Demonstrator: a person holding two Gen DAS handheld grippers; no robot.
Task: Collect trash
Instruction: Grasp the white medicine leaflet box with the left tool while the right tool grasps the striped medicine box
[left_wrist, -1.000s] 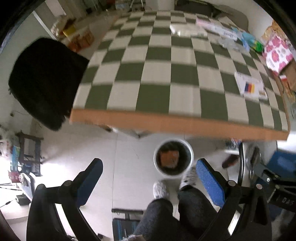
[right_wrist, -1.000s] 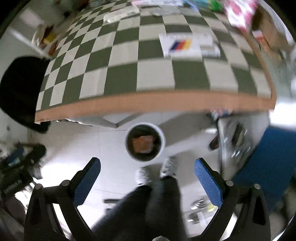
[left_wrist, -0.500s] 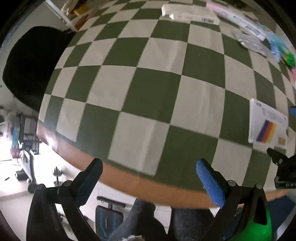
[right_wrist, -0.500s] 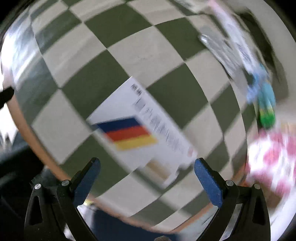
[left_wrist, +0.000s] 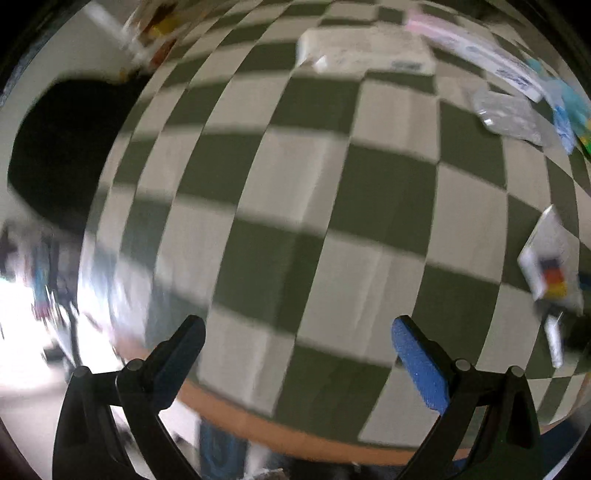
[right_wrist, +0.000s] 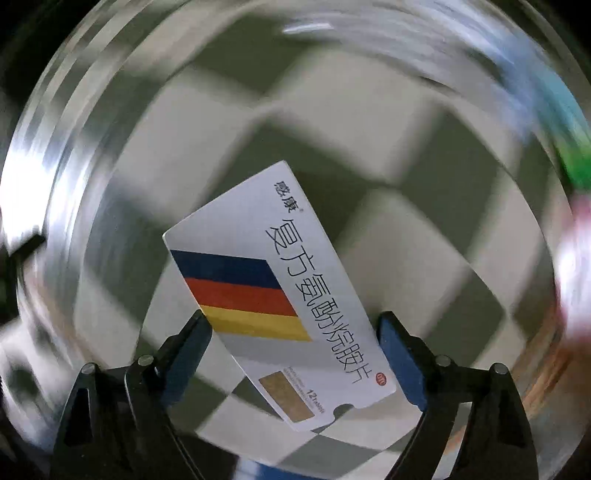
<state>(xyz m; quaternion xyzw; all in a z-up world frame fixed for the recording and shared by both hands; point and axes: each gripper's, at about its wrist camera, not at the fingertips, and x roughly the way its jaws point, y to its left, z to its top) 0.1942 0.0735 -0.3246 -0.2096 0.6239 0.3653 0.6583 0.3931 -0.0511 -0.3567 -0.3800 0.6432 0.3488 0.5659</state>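
Note:
A flat white medicine box (right_wrist: 280, 295) with blue, red and yellow stripes sits between the fingers of my right gripper (right_wrist: 291, 343), which is shut on its two edges; the background is blurred while the box stays sharp. The same box (left_wrist: 552, 258) shows at the right edge of the left wrist view, tilted above the checkered table (left_wrist: 295, 206). My left gripper (left_wrist: 295, 354) is open and empty over the table's near edge. More trash lies at the far side: a white box (left_wrist: 365, 55), a pink-and-white pack (left_wrist: 480, 59) and a clear plastic wrapper (left_wrist: 509, 114).
A black chair back (left_wrist: 62, 155) stands to the left of the table. The table's orange front edge (left_wrist: 295, 435) runs just beyond the left fingers. Blue and green items (left_wrist: 569, 114) lie at the far right.
My right gripper has closed in on the striped box and taken hold of it; the box is tilted and off the table. Both views moved from the floor bin up over the table.

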